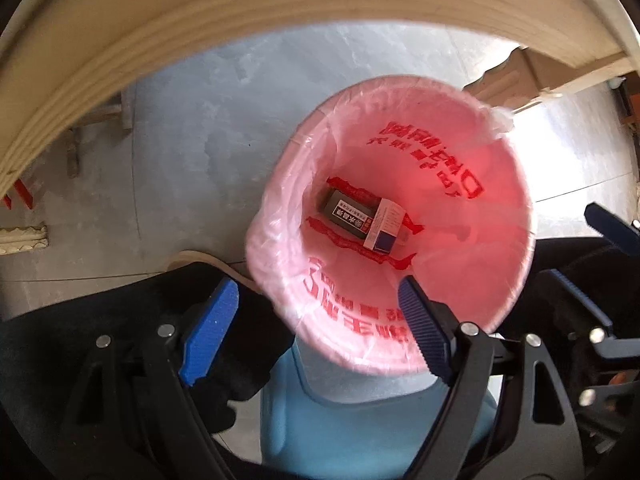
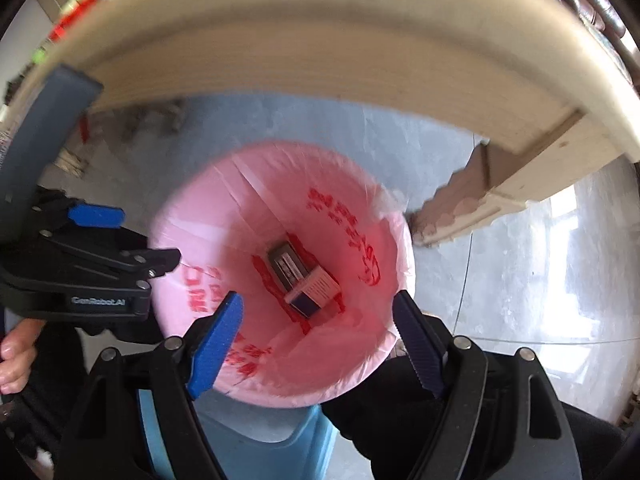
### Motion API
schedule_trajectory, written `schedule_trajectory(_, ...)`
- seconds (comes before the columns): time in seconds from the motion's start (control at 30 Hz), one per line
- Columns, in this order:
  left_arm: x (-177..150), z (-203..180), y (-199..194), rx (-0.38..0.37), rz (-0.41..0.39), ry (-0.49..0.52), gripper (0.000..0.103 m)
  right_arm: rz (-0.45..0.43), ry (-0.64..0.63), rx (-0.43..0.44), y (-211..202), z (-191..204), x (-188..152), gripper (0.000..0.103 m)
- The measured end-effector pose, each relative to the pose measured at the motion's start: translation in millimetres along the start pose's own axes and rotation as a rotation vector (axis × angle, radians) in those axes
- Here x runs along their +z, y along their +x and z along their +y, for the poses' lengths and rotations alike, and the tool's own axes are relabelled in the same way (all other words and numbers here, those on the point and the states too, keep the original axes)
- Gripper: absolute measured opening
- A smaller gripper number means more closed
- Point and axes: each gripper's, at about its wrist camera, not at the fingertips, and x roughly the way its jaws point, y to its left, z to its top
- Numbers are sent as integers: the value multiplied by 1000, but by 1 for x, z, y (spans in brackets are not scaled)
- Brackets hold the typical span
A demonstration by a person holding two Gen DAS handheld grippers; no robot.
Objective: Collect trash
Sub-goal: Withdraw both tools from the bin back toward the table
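A light blue bin lined with a pink plastic bag (image 1: 460, 152) stands on the floor below both grippers; it also shows in the right wrist view (image 2: 224, 208). At its bottom lie a dark box (image 1: 348, 214) and a white-and-blue box (image 1: 386, 230), touching; the dark box (image 2: 286, 264) and the white-and-blue box (image 2: 314, 292) also show in the right wrist view. My left gripper (image 1: 316, 304) is open and empty over the bin's near rim. My right gripper (image 2: 318, 312) is open and empty above the bin's mouth. The left gripper also shows at the left of the right wrist view (image 2: 132, 240).
A cream table edge (image 1: 240, 4) arches over the bin on the far side, also seen from the right wrist (image 2: 320, 52). A carved table leg (image 2: 460, 208) stands right of the bin. Grey floor (image 1: 192, 128) surrounds it. My black-clothed legs are near the bin.
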Motion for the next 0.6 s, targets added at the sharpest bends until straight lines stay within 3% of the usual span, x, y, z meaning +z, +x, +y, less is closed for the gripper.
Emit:
schedule_trajectory(0.17,-23,5,-74,-7,-90,82,80,-137,3,134,-75,-1,0,83)
schedule_trajectory(0.27,-27,18,-143,-5,-170,97,83,-228,-37,147,-131,-2,10,95)
schedule_trajectory(0.4,-13,32,-227,35,-268,87,90,-338,-105,158,-204,-3,40,96)
schedule_trajectory(0.6,24,39,-311,-10,-283,58,93,-435,-163,178,-279,-7,92,96)
